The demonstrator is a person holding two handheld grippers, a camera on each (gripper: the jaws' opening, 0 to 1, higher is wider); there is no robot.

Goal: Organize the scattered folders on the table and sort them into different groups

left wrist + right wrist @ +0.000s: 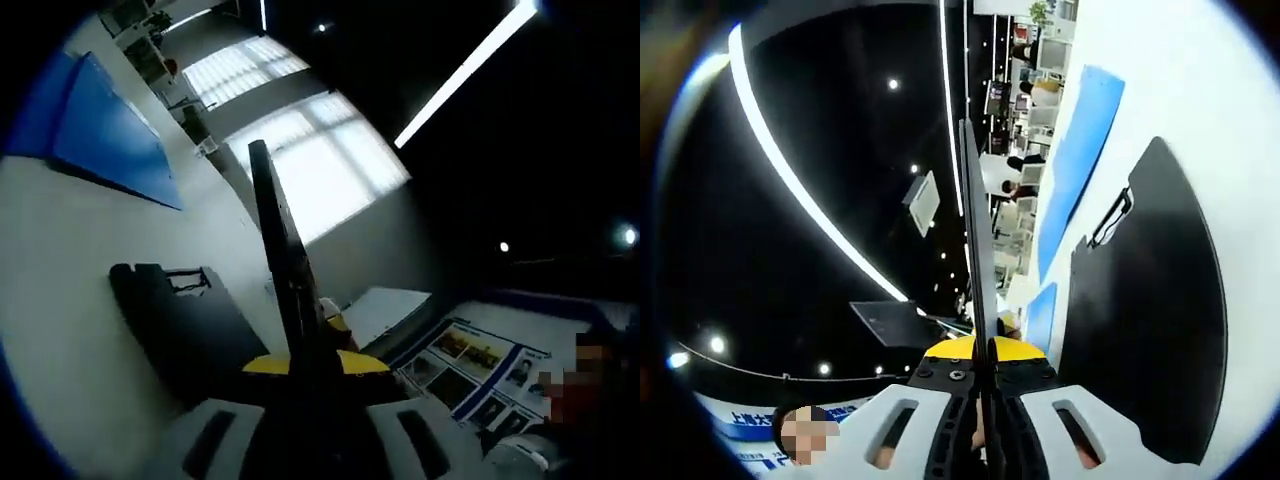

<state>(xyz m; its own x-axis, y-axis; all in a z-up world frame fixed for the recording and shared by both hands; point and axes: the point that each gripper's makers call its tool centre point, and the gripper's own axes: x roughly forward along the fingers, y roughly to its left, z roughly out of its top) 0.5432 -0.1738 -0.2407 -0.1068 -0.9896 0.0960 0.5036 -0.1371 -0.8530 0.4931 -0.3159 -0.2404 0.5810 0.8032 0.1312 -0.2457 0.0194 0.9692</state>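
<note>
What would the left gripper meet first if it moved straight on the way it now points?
Probably nothing near: the left gripper, shut on an edge-on black folder, points past the white table toward bright windows; depth is unclear.

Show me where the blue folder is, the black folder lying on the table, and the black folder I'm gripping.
blue folder (110, 135), left gripper view, middle of its cover.
black folder on the table (1150, 320), right gripper view, middle of its cover.
held black folder (280, 260), left gripper view, its raised edge.
</note>
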